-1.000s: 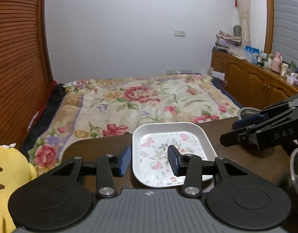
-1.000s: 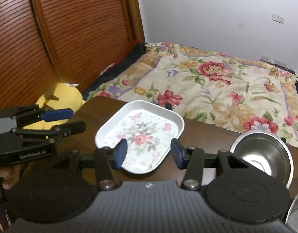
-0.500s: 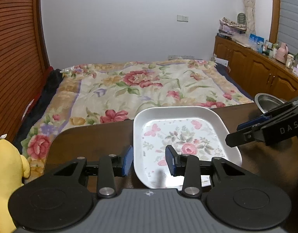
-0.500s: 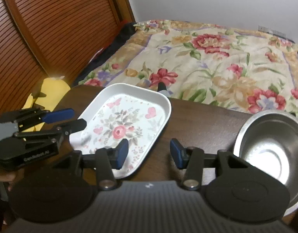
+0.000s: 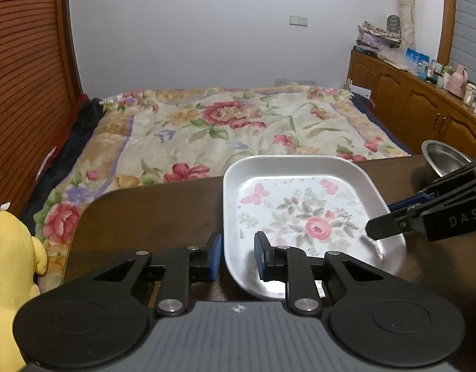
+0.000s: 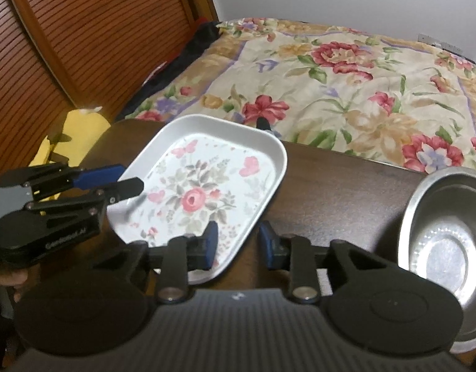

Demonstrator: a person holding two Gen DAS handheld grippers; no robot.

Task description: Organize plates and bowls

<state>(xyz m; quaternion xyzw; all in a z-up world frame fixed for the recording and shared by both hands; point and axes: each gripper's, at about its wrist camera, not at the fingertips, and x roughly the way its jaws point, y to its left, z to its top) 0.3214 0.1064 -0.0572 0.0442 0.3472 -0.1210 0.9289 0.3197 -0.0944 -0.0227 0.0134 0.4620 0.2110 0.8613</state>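
Your left gripper straddles the near-left rim of the floral plate, one pad outside the wall and one inside; your right gripper does the same at the near-right edge. Both sets of jaws have just been closing with the rim between them. They stand narrow, but from these angles you cannot be sure the pads are pressing on the wall yet.

Expect the plate to be light, rigid and glossy, probably melamine or enamel, so the smooth raised rim may slip under a light pinch. Take it on the rim wall at opposite sides, as you are placed now, and keep it level so it does not pivot between the pads.

It is a white, rounded-rectangle tray-like plate with a raised lip and a printed bed of pink roses, grey-green leaves and pink butterflies. It lies flat on the dark wooden table, close to the edge facing the bed. In the right wrist view a steel bowl sits at about 3 o'clock from it, well apart.
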